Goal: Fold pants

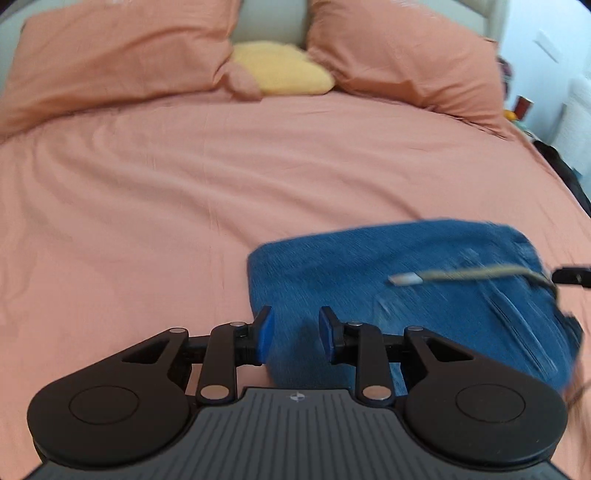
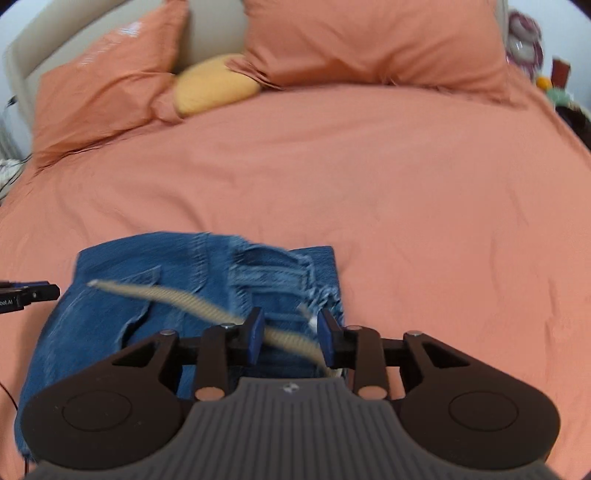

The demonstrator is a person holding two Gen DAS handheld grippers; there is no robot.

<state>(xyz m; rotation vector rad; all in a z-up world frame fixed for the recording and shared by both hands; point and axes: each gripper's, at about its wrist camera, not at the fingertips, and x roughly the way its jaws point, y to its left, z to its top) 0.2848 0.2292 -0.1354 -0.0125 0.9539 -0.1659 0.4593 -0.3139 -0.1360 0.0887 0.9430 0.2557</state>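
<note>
Folded blue jeans [image 1: 406, 314] [image 2: 110, 314] lie on the salmon bed sheet [image 1: 184, 203] [image 2: 424, 203] near the front edge. My left gripper [image 1: 295, 328] hovers over the jeans' left edge, open, with only denim showing in the gap below. My right gripper [image 2: 290, 332] is over the jeans' right part by the waistband, open. A beige braided cord [image 2: 177, 295] [image 1: 480, 274] with a white tip runs across the denim and passes loosely between the right jaws. One finger of the other gripper shows at each frame's edge [image 1: 570, 276] [image 2: 33, 293].
Two salmon pillows [image 1: 118, 62] [image 1: 406, 59] and a yellow cushion [image 1: 280, 68] lean on the beige headboard [image 2: 207, 33] at the far end. Small items [image 2: 524, 40] stand beside the bed at the right. The sheet stretches wide between jeans and pillows.
</note>
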